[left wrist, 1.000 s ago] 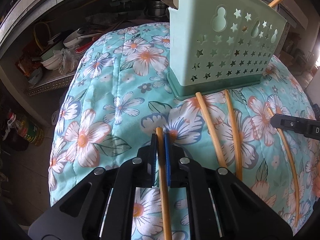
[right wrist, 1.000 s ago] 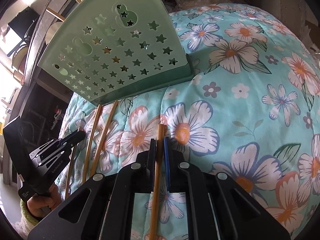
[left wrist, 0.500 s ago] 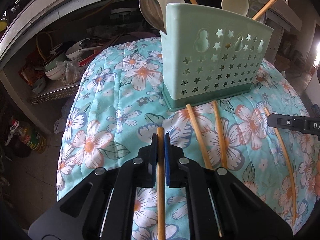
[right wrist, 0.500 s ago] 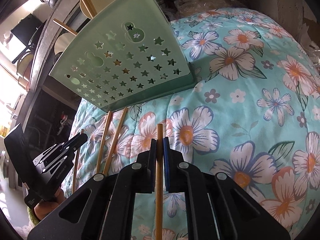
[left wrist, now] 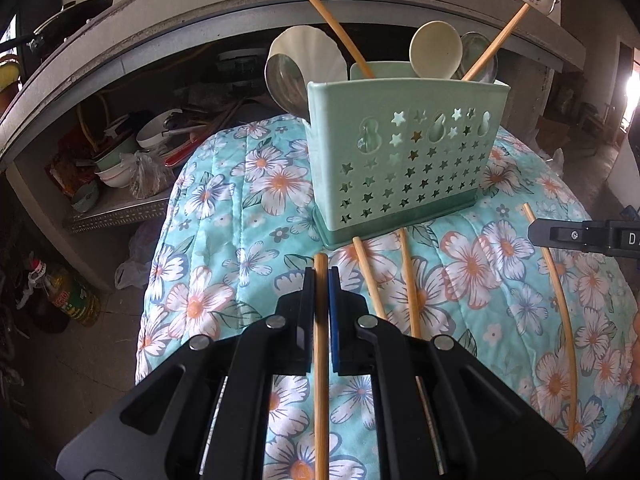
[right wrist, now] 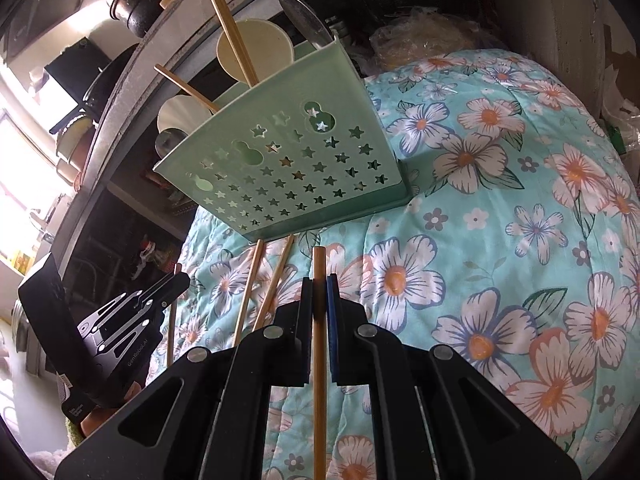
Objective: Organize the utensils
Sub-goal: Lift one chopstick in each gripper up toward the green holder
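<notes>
You are holding one chopstick point(left wrist: 321, 344) in the left gripper point(left wrist: 321, 280) and another point(right wrist: 319, 320) in the right gripper point(right wrist: 320, 290), jaws clamped, sticks pointing along the fingers toward the caddy point(left wrist: 404, 160) standing at 12 o'clock, three chopsticks point(left wrist: 370, 280) lying loose before it.

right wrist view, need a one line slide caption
Right gripper shut on a chopstick before the green utensil caddy on a floral quilt.
</notes>
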Demonstrator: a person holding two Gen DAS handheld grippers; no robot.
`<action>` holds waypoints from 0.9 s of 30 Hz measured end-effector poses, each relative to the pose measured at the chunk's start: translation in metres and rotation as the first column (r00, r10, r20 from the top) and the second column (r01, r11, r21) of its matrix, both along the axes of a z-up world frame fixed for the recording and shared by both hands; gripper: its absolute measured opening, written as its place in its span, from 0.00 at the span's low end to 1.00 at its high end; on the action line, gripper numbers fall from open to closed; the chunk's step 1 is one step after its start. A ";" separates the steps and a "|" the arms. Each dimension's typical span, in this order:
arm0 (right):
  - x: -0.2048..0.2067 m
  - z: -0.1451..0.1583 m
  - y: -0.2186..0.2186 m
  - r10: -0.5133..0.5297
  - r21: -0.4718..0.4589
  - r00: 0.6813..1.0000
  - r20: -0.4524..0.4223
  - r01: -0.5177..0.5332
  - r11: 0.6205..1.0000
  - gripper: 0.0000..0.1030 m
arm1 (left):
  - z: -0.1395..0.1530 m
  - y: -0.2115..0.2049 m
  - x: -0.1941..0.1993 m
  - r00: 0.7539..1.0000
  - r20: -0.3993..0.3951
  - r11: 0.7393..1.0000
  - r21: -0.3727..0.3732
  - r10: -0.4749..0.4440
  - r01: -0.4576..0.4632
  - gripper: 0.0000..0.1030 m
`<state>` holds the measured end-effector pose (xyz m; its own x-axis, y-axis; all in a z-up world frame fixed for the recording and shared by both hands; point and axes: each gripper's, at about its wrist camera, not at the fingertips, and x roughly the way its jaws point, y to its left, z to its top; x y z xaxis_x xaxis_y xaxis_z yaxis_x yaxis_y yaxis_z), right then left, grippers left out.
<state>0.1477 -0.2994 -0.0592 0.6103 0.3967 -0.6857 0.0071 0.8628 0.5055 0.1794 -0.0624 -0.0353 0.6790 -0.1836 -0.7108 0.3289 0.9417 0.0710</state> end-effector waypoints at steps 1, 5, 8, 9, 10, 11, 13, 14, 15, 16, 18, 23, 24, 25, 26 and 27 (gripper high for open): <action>-0.003 0.003 -0.001 0.000 0.004 1.000 0.008 0.000 1.000 0.07 | 0.002 0.000 -0.002 1.000 0.005 1.000 0.000 -0.001 0.001 0.06; -0.006 0.008 0.002 0.000 0.013 0.999 0.033 0.000 1.000 0.07 | 0.009 -0.003 -0.008 1.000 0.023 1.000 0.003 -0.009 0.009 0.06; -0.011 0.013 0.000 -0.002 0.019 0.999 0.052 0.001 1.000 0.07 | 0.015 -0.004 -0.012 0.999 0.037 1.000 0.006 -0.014 0.014 0.06; -0.013 0.015 -0.001 -0.003 0.021 0.998 0.058 0.002 1.000 0.07 | 0.017 -0.005 -0.013 0.999 0.041 1.000 0.006 -0.016 0.015 0.06; -0.015 0.018 -0.002 -0.005 0.023 0.998 0.065 0.003 1.000 0.07 | 0.019 -0.005 -0.015 0.999 0.046 1.000 0.007 -0.018 0.017 0.06; -0.017 0.020 -0.003 -0.005 0.025 0.997 0.072 0.003 1.000 0.07 | 0.020 -0.006 -0.016 0.999 0.049 1.000 0.008 -0.020 0.019 0.06; -0.021 0.023 -0.005 -0.008 0.029 0.996 0.083 0.006 1.000 0.07 | 0.023 -0.007 -0.018 0.998 0.058 1.000 0.011 -0.024 0.023 0.06; -0.023 0.024 -0.006 -0.009 0.031 0.996 0.088 0.006 1.000 0.07 | 0.024 -0.008 -0.020 0.998 0.061 1.000 0.012 -0.026 0.025 0.06; -0.025 0.026 -0.007 -0.011 0.033 0.995 0.095 0.008 0.999 0.07 | 0.026 -0.009 -0.021 0.998 0.065 1.000 0.014 -0.028 0.027 0.06; -0.027 0.028 -0.008 -0.012 0.034 0.995 0.101 0.009 0.999 0.07 | 0.027 -0.010 -0.023 0.997 0.068 0.999 0.016 -0.030 0.029 0.06; -0.031 0.031 -0.011 -0.016 0.038 0.994 0.112 0.012 0.999 0.07 | 0.029 -0.013 -0.025 0.997 0.073 0.999 0.020 -0.035 0.034 0.06; -0.038 0.036 -0.017 -0.023 0.048 0.991 0.131 0.017 0.999 0.07 | 0.033 -0.018 -0.029 0.996 0.083 0.999 0.029 -0.043 0.041 0.06; -0.039 0.036 -0.018 -0.025 0.051 0.991 0.135 0.018 0.999 0.07 | 0.033 -0.019 -0.030 0.995 0.085 0.999 0.031 -0.045 0.043 0.06; -0.040 0.037 -0.019 -0.027 0.053 0.990 0.138 0.020 0.998 0.07 | 0.034 -0.020 -0.030 0.995 0.086 0.998 0.033 -0.047 0.045 0.06; -0.042 0.038 -0.021 -0.029 0.057 0.990 0.141 0.022 0.998 0.07 | 0.035 -0.021 -0.031 0.995 0.087 0.998 0.034 -0.050 0.047 0.06; -0.043 0.038 -0.022 -0.030 0.061 0.989 0.143 0.021 0.998 0.07 | 0.036 -0.023 -0.032 0.995 0.090 0.998 0.035 -0.053 0.050 0.06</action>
<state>0.1048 -0.3212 -0.0209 0.7116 0.4169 -0.5656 -0.0478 0.8318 0.5530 0.1476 -0.0851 0.0007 0.7313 -0.1977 -0.6527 0.3676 0.9204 0.1332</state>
